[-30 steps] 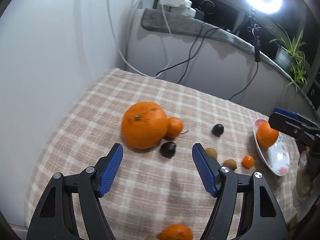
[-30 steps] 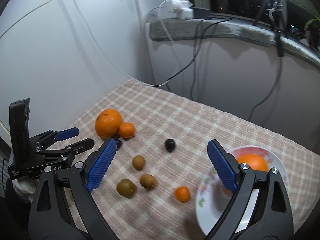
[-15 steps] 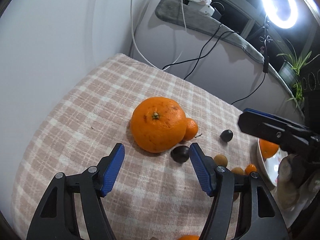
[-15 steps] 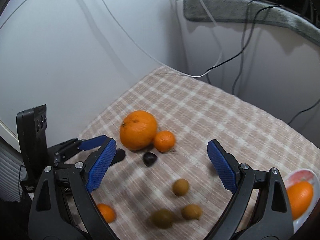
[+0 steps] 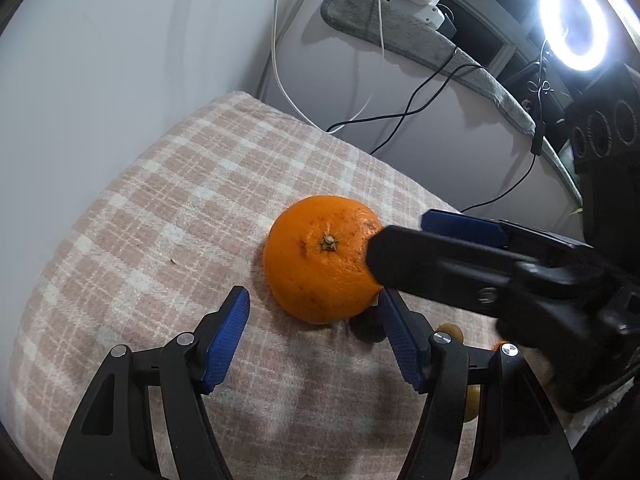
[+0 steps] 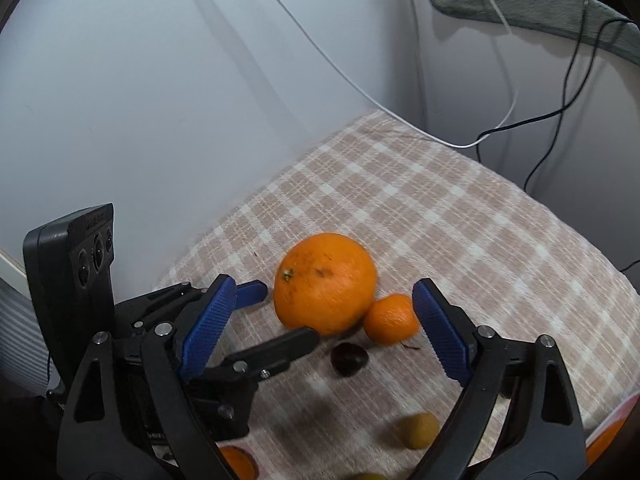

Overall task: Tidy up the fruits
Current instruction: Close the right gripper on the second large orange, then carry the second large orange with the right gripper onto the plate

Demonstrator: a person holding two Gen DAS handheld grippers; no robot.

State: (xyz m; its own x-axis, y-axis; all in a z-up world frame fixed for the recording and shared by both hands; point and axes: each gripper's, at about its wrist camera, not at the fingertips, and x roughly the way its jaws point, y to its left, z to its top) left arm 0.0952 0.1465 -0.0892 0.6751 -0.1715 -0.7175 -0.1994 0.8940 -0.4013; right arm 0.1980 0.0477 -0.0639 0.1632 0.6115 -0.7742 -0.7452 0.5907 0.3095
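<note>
Our left gripper (image 5: 314, 338) has its jaws released, nothing between the pads, after closing in a little. Just ahead of the gap, slightly toward the right jaw, sits the big orange (image 5: 322, 258) on the checked surface (image 5: 160, 208), stem end up. A dark fruit (image 5: 366, 326) lies tucked against the inside of our right jaw, half hidden by it, and a kiwi (image 5: 450, 332) shows just beyond that jaw.

Our right gripper (image 6: 320, 326) also stands released and empty, its jaws having just eased inward slightly. In its view a kiwi (image 6: 420, 430) lies nearest, low toward the right jaw, then the dark fruit (image 6: 349, 359) near the middle of the gap. Beyond it the big orange (image 6: 326, 282) sits between the jaw tips, and a small orange (image 6: 390, 319) touches it, just beside the right pad. Another orange (image 6: 238, 462) peeks out low behind the left jaw.

From the left view, the right gripper (image 5: 404, 236) reaches in from the right, one finger crossing in front of the big orange's far side; whether it touches we cannot tell. Farther off, cables (image 5: 420, 100) hang down the wall, and a ring light (image 5: 574, 22) glows.
</note>
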